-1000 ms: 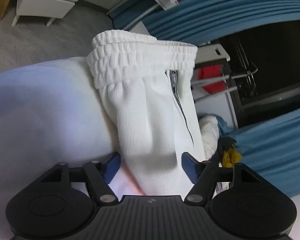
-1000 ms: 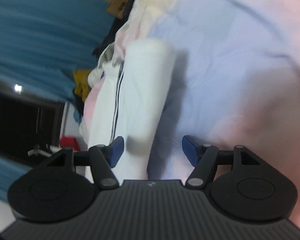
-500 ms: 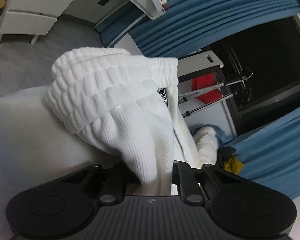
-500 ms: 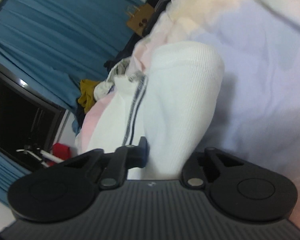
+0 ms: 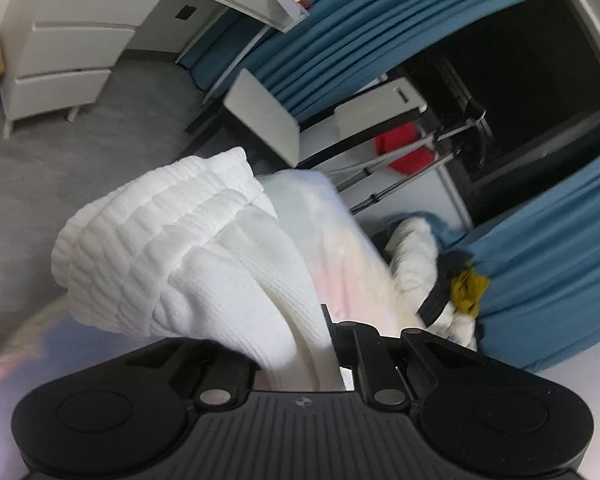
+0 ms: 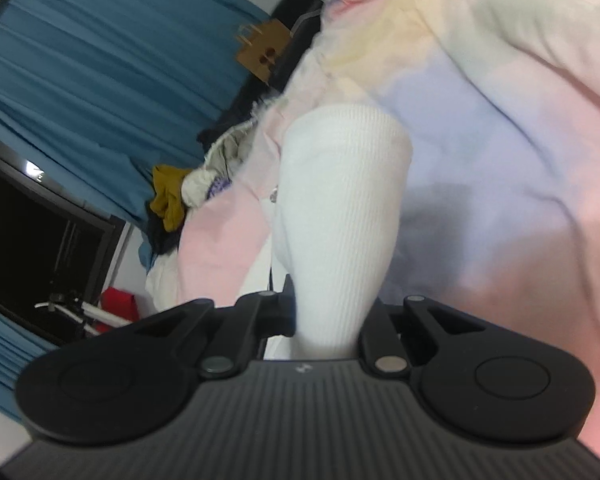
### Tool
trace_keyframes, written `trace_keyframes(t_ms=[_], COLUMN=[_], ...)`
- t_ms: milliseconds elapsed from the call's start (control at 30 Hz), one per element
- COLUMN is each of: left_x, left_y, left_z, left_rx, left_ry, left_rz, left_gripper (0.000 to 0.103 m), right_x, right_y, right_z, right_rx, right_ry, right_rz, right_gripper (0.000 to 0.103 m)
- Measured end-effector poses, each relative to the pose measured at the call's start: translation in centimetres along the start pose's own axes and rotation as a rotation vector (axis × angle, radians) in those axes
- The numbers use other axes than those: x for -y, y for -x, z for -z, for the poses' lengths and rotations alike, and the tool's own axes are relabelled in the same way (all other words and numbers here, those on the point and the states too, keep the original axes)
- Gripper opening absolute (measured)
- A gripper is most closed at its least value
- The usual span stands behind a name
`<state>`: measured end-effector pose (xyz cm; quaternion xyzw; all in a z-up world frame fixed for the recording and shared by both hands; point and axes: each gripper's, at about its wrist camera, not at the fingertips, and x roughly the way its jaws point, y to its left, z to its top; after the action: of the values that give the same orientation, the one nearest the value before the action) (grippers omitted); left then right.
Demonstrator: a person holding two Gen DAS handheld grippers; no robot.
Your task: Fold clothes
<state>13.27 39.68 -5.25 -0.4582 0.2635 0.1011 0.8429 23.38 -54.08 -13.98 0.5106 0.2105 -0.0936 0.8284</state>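
Note:
White ribbed pants are held at both ends. In the left wrist view my left gripper [image 5: 296, 356] is shut on the pants [image 5: 180, 264] near the gathered elastic waistband, which bunches up above the jaws and is lifted off the bed. In the right wrist view my right gripper [image 6: 328, 320] is shut on the white pants leg [image 6: 344, 208], which stands up between the jaws. Both sets of fingertips are hidden by the cloth. The pastel bedsheet [image 6: 500, 168] lies under the pants.
A pile of other clothes [image 6: 204, 188] with a yellow item lies at the bed's far edge by blue curtains [image 5: 548, 260]. White drawers [image 5: 60, 60], a white table [image 5: 260, 120], a red object [image 5: 404, 148] and a dark window stand beyond on the grey floor.
Both grippers closed on the white pants, left near the waistband and right on the leg. They then lifted the cloth off the bedsheet and both views tilted.

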Motion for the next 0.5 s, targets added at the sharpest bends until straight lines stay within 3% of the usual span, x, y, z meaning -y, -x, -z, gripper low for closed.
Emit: trace_keyframes(t_ms=[133,300,400,500], left_x=[-2.4,-6.0,-7.2,-7.3], left_y=[2.8,2.7,3.3,4.8], left_z=[1.0,3.9,5.0,6.0], left_rx=[-0.035,-0.058,-0.049,-0.050], left_ry=[-0.042,-0.064,-0.070,-0.102], left_rz=[-0.048,-0.087,-0.066,-0.091], left_gripper=[0.013,0.017,0.025,0.045], right_x=[1.3,3.4,4.3,4.7], right_y=[1.6,1.0,0.4,0.1], right_z=[-0.2,0.0,0.3,0.4], right_rx=[-0.034,-0.051,-0.067,-0.069], right_ry=[0.021,0.014,-0.006,-0.021], right_rz=[0.035,0.063,0.067,0.061], right_gripper=[0.010,0.009,0.009,0.009])
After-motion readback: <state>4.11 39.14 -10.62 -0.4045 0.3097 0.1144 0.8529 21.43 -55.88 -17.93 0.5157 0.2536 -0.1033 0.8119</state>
